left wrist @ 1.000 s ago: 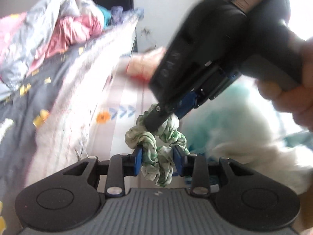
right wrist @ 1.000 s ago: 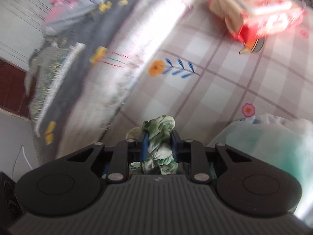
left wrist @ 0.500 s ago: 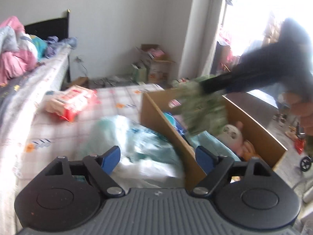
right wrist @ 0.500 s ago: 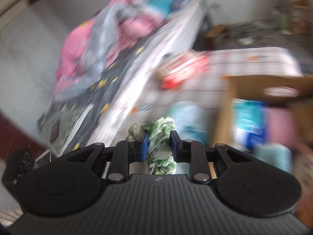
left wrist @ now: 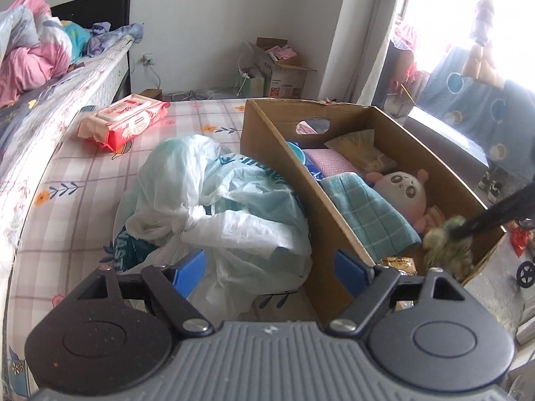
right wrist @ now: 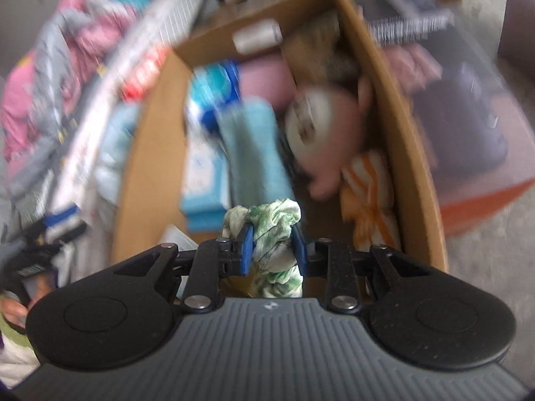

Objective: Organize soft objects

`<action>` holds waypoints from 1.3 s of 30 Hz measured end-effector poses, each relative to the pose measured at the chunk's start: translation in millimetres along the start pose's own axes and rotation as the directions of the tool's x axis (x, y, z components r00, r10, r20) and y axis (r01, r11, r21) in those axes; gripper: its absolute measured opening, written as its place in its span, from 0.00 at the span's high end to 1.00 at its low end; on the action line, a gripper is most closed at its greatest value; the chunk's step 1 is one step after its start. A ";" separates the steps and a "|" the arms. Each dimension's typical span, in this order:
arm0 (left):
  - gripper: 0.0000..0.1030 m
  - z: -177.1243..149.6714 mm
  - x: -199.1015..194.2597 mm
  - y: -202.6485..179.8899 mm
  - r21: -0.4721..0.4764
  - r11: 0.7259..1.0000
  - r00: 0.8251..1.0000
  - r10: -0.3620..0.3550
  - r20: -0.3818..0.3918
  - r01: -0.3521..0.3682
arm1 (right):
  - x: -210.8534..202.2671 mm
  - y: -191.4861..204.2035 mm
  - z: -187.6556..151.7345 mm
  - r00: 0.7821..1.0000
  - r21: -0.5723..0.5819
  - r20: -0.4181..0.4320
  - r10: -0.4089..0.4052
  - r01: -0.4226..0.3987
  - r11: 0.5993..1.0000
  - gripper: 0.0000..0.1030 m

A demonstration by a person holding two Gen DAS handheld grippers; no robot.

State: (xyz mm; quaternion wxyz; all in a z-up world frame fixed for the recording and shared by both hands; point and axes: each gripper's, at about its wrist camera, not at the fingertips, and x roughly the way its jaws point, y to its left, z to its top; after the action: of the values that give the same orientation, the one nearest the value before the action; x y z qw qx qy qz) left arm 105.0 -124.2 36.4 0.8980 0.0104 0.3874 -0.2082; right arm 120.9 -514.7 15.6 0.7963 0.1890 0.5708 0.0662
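While pinching the green scrunchie [right wrist: 272,230] over the cardboard box [right wrist: 406,153], right tongs [right wrist: 272,250] just easing; left tongs [left wrist: 271,267] spread, empty.

A crumpled cloth scrunchie [right wrist: 272,230] is showing a soft, matt weave. The box [left wrist: 337,220] is looking like plain matt cardboard. A thin plastic bag [left wrist: 214,197] is lying wrinkled and faintly glossy; the towel [left wrist: 367,214] is appearing nubbly.

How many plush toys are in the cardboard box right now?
1 for sure: a pink-and-white plush doll against the far wall of the cardboard box, beside the folded teal towel. An orange-striped soft piece below it may be another; more could be buried.
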 end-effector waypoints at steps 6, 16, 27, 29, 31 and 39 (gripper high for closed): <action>0.17 -2.2 -6.5 0.5 -0.003 1.000 1.000 0.021 0.012 -0.021 | 30.3 7.9 2.8 0.987 -0.094 -0.065 -0.146 0.140 0.986 0.67; 0.15 -9.5 -16.2 7.3 -0.019 0.999 0.999 0.028 0.038 -0.027 | 13.0 15.8 -1.1 0.991 -0.047 0.071 -0.115 0.118 0.992 0.59; 0.01 -20.4 -43.9 19.1 -0.088 0.990 0.988 0.117 0.105 -0.108 | -45.4 76.8 -55.1 0.865 -0.070 0.497 0.067 -0.037 0.997 0.14; 0.01 -23.2 -51.9 19.7 -0.091 0.984 0.978 0.166 0.126 -0.155 | -44.4 92.6 -68.4 0.846 -0.074 0.528 0.074 -0.040 0.996 0.11; 0.00 -27.4 -59.6 18.5 -0.086 0.976 0.967 0.212 0.141 -0.202 | -43.1 107.2 -81.5 0.826 -0.086 0.557 0.089 -0.049 0.995 0.01; 0.00 -47.8 -82.8 21.2 -0.078 0.966 0.955 0.257 0.150 -0.248 | -48.9 168.8 -121.2 0.800 -0.151 0.600 0.025 0.083 0.985 0.01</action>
State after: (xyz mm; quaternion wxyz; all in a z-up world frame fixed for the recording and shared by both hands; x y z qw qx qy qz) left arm 29.2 -66.0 57.9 0.9452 0.0171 0.3159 -0.0807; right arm 9.8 -347.8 88.8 0.9498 0.1228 0.2850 0.0393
